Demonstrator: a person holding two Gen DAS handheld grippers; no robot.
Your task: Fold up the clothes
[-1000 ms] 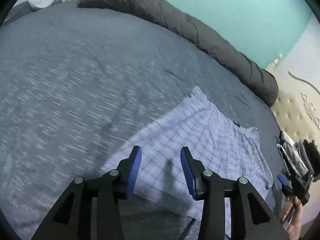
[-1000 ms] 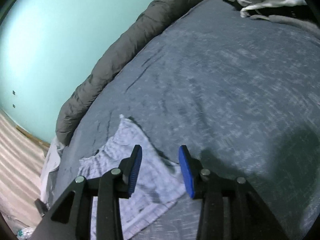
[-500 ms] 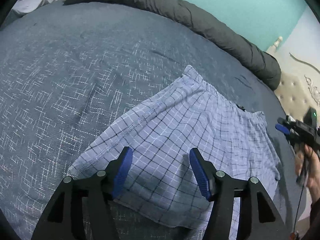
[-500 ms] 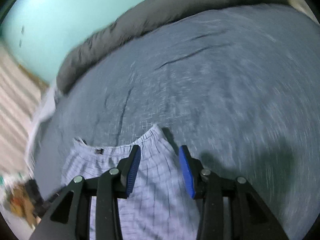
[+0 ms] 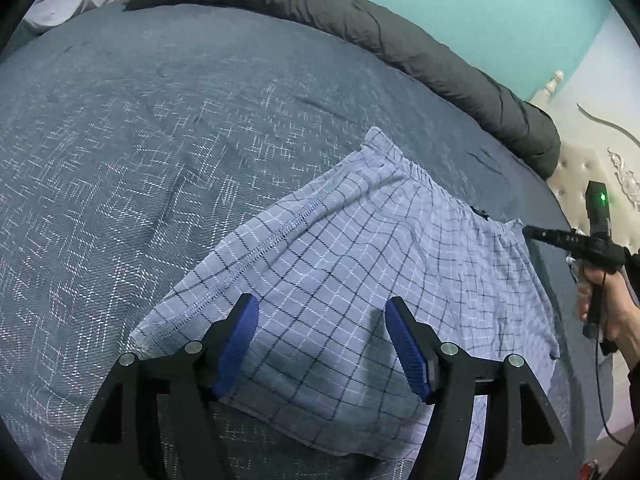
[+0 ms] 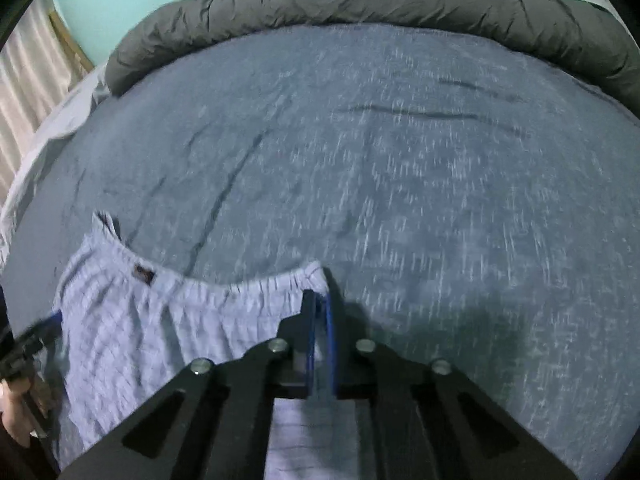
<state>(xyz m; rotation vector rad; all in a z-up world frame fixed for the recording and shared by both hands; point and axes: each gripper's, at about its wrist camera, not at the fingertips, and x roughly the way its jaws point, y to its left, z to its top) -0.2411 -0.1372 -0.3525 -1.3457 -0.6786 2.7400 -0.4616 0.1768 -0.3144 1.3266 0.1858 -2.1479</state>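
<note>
Blue bedspread [image 5: 160, 140] under checked shorts [image 5: 360, 260], right gripper [image 6: 319, 320] fingers clamped on blurred waistband, left gripper [image 5: 322, 340] fingers opening, empty.

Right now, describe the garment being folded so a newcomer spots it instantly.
Start at the dark blue bedspread, bordered at the far edge by a grey rolled duvet. Lying flat on it are the checked shorts: pale blue, dark grid lines, gathered elastic waistband, the only light patterned cloth there.

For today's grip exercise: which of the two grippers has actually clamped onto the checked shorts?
The right gripper: shut on the waistband corner of the checked shorts. The left gripper hovers over them, jaws opening.
</note>
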